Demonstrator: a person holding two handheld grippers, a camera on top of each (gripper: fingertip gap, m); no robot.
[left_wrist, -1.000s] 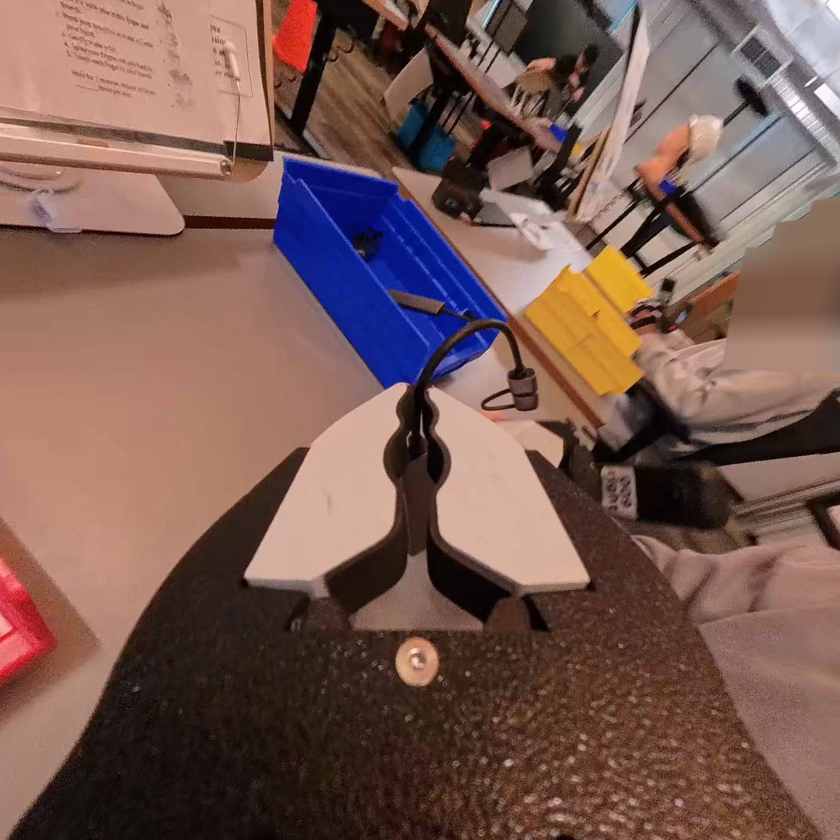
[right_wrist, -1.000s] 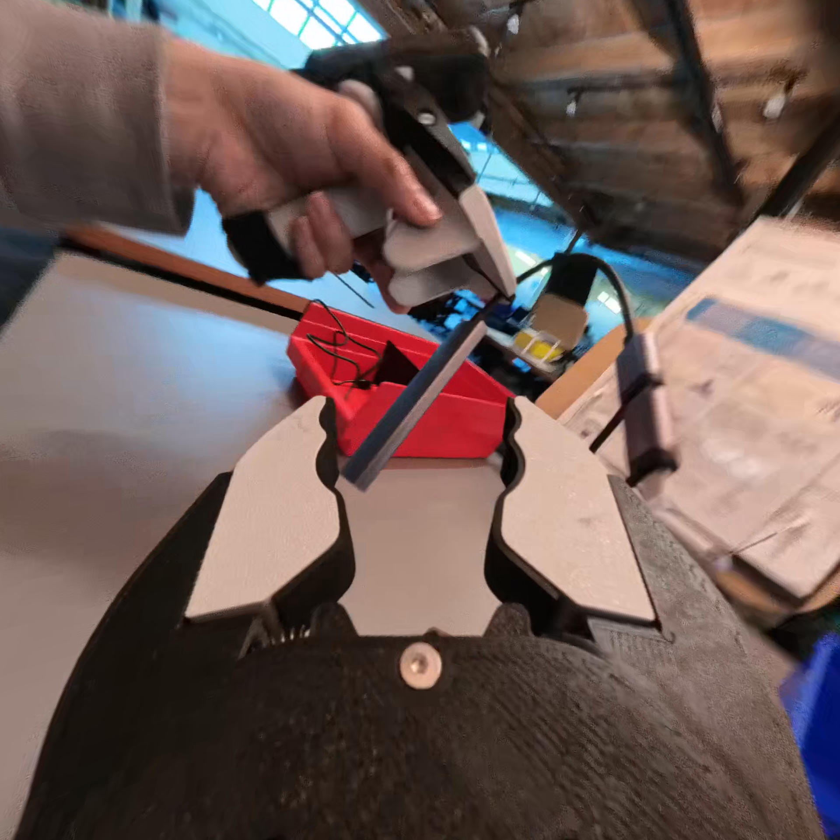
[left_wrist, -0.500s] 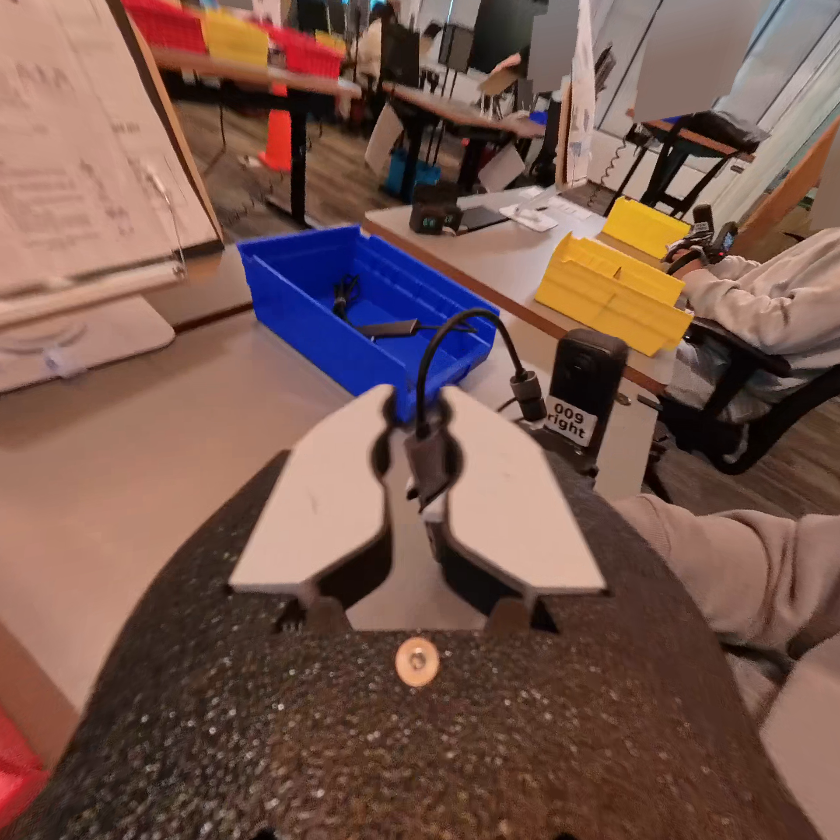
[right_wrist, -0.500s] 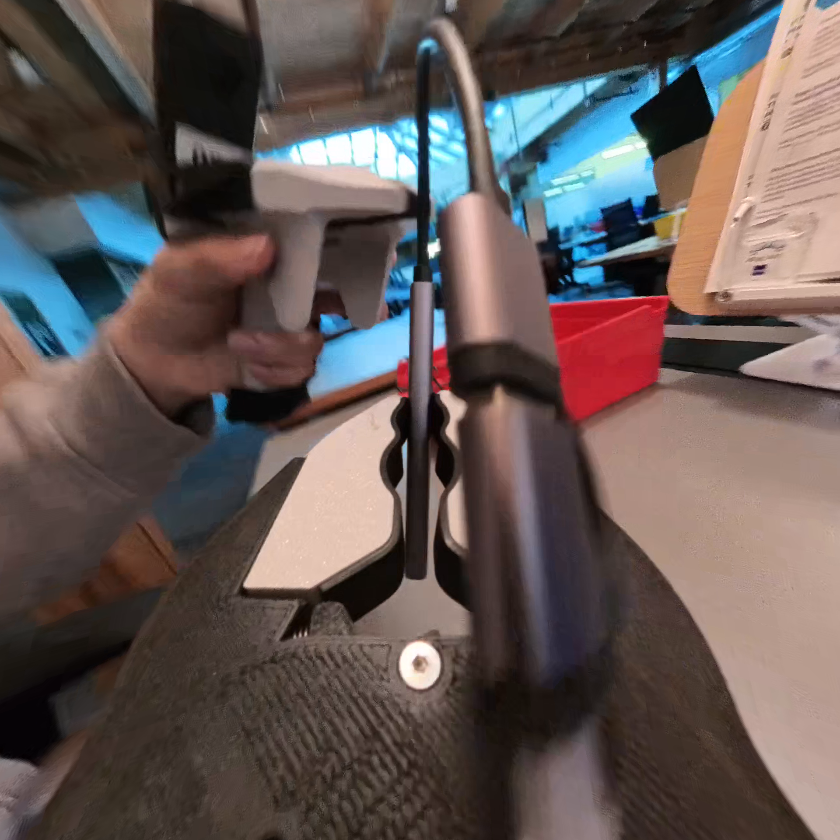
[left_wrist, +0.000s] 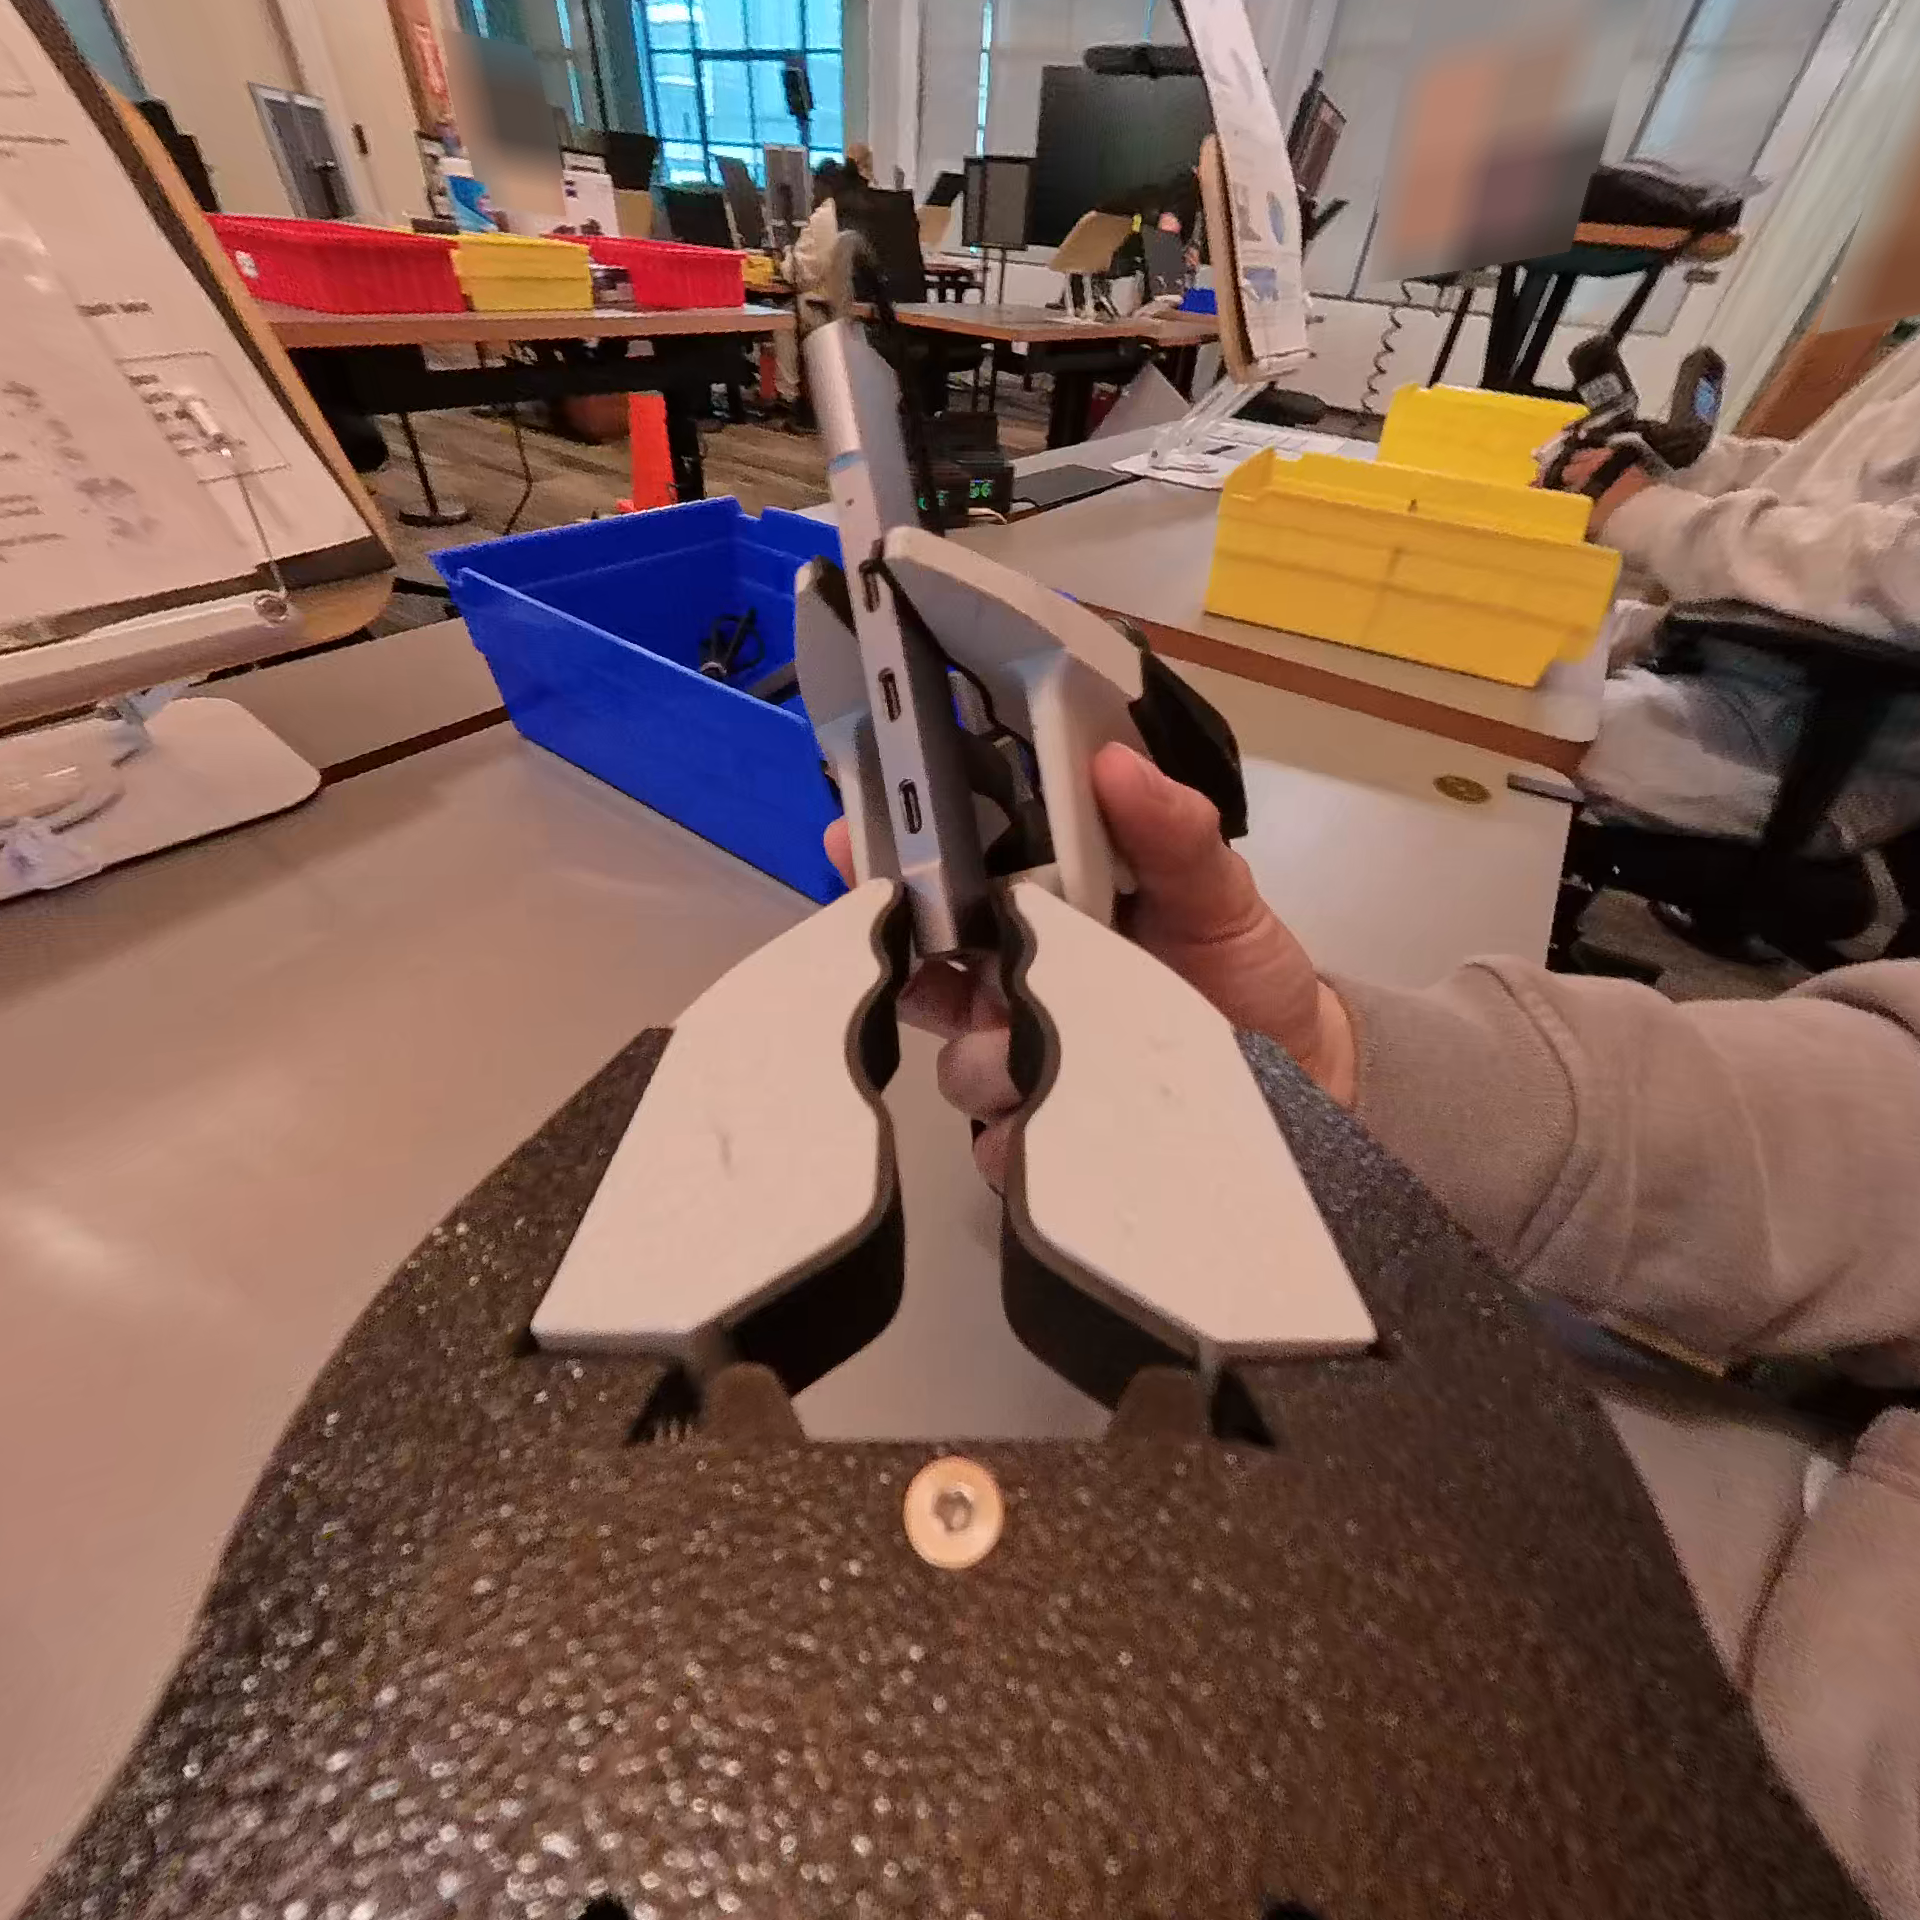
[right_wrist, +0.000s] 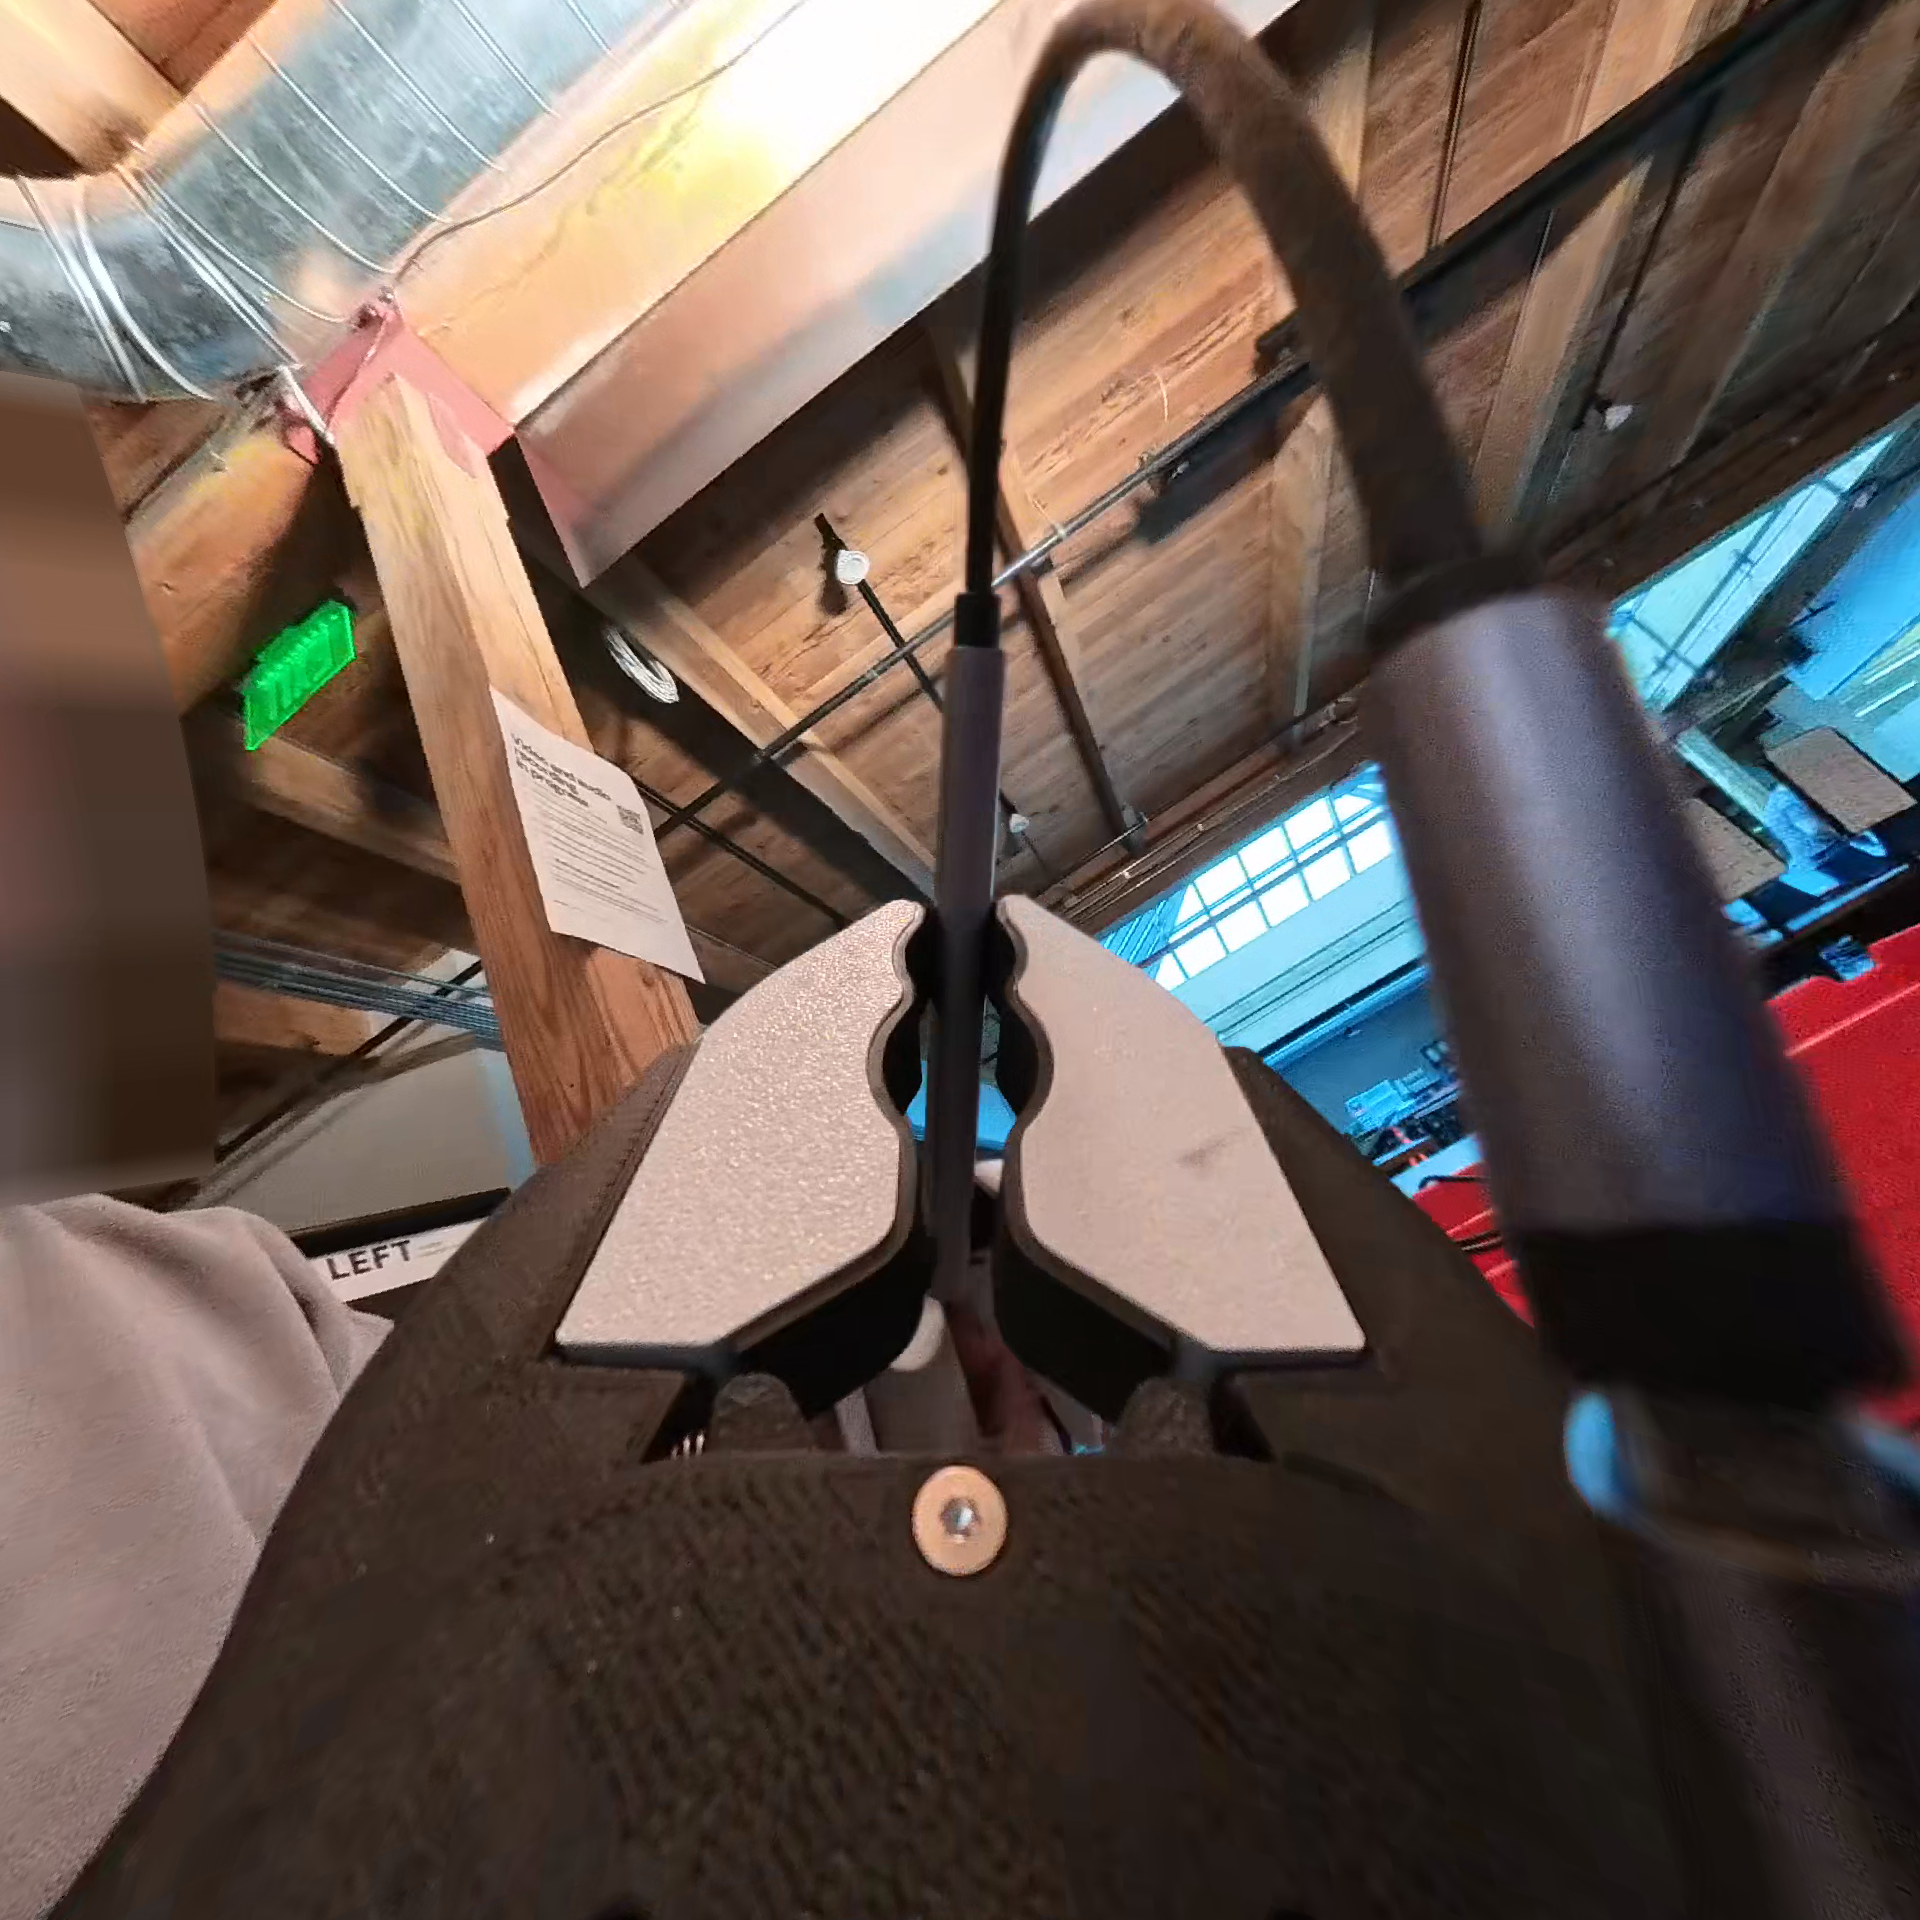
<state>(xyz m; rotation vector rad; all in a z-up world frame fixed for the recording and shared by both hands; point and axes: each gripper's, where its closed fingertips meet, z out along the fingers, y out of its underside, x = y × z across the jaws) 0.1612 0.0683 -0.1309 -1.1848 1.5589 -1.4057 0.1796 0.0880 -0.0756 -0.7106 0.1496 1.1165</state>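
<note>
A slim grey USB hub (left_wrist: 894, 665) stands almost upright above the grey table (left_wrist: 312, 1039). My right gripper (left_wrist: 862, 561), held by a hand (left_wrist: 1195, 914), is shut on its middle. In the right wrist view the right gripper (right_wrist: 961, 925) points up at the ceiling, and the hub (right_wrist: 971, 748) shows edge-on between the fingers. The hub's black cable (right_wrist: 1003, 260) loops overhead, and its plug end (right_wrist: 1590, 935) hangs close to the lens. My left gripper (left_wrist: 951, 920) is slightly open, its fingertips on either side of the hub's lower end.
A blue bin (left_wrist: 623, 665) with cables inside stands behind the hub. Yellow bins (left_wrist: 1392, 582) sit on the neighbouring table, where a seated person works. A paper sheet on a stand (left_wrist: 135, 416) is at the left. A red bin (right_wrist: 1849, 1091) shows in the right wrist view. Spacing between my two grippers at the tips: around 6 cm.
The right gripper went from open to shut on the hub and tilted up toward the ceiling. The left jaws parted from their grip, and the hub now sticks out beyond their tips.
</note>
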